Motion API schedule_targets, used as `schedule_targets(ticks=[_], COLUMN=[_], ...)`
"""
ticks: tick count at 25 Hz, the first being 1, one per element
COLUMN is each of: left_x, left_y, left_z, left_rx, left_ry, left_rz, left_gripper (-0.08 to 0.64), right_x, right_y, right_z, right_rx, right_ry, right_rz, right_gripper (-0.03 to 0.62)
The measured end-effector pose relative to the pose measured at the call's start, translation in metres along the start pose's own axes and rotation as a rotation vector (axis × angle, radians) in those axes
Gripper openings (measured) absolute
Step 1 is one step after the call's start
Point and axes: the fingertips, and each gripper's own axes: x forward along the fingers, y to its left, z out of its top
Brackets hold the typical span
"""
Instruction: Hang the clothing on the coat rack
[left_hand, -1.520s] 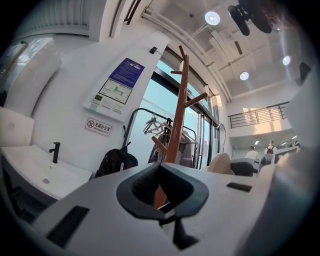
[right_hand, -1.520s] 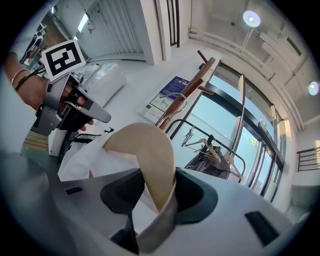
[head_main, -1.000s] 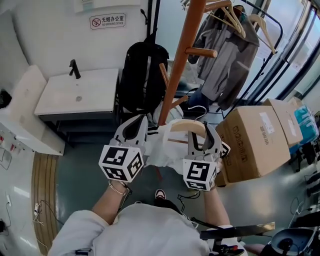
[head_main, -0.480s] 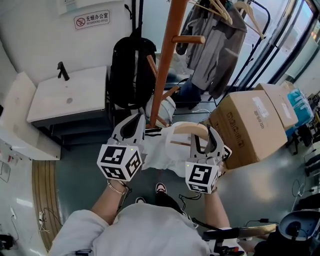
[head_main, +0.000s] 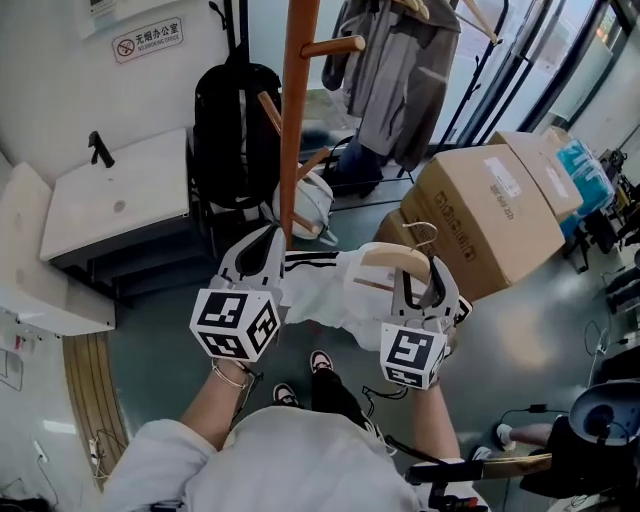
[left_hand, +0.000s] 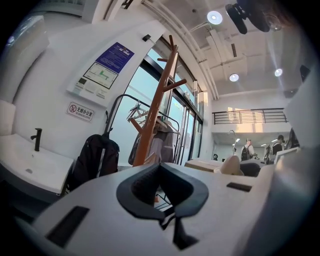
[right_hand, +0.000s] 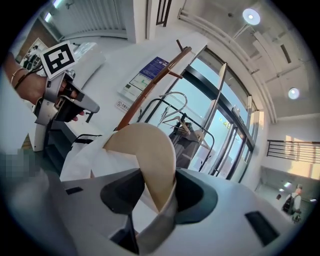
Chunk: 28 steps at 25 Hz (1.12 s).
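In the head view, the white garment (head_main: 318, 292) hangs between the left gripper (head_main: 270, 246) and right gripper (head_main: 418, 277), just before the coat rack (head_main: 296, 110). Its striped edge reaches the left tips. A wall sign (head_main: 148, 41) reads "无烟办公室". The left gripper view shows jaws together, with no cloth discernible. The right gripper view shows jaws clamped on the wooden hanger (right_hand: 146, 152) inside the collar.
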Motion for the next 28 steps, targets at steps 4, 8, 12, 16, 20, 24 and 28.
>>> schedule_targets(ticks=[4,8,12,16,20,24,28], left_x=[0.000,0.000,-0.001,-0.003,-0.002,-0.002,-0.002], left_y=[-0.009,-0.008,0.000,0.012,0.020,0.027,0.038], left_z=[-0.007,-0.011,-0.011,-0.009,-0.008,-0.008,-0.008], left_rx=[-0.001,-0.006,-0.010,-0.013,-0.010,-0.004,0.003], left_ry=[0.014,0.019,0.018,0.013,0.015,0.018,0.019], left_rz=[-0.023,-0.024,-0.004,0.025,0.047,0.072,0.105], left_gripper=[0.008,0.008,0.008,0.008,0.008,0.008,0.008], right_x=[-0.011,-0.018,-0.020,-0.014,-0.001,0.015,0.032], right_y=[-0.016,-0.030,-0.045,-0.054,-0.062,-0.070,-0.076], right_z=[-0.015,-0.026,-0.038,-0.045,-0.045,-0.045,-0.044], right_rx=[0.005,0.000,-0.006,-0.021,-0.034,-0.027,-0.018], right_ry=[0.043,0.072,0.111,0.141,0.154,0.158,0.134], right_rz=[-0.050,-0.093,-0.140,-0.176,-0.201,-0.211,-0.215], right_gripper=[0.193,0.193,0.193,0.193,0.193,0.195,0.198])
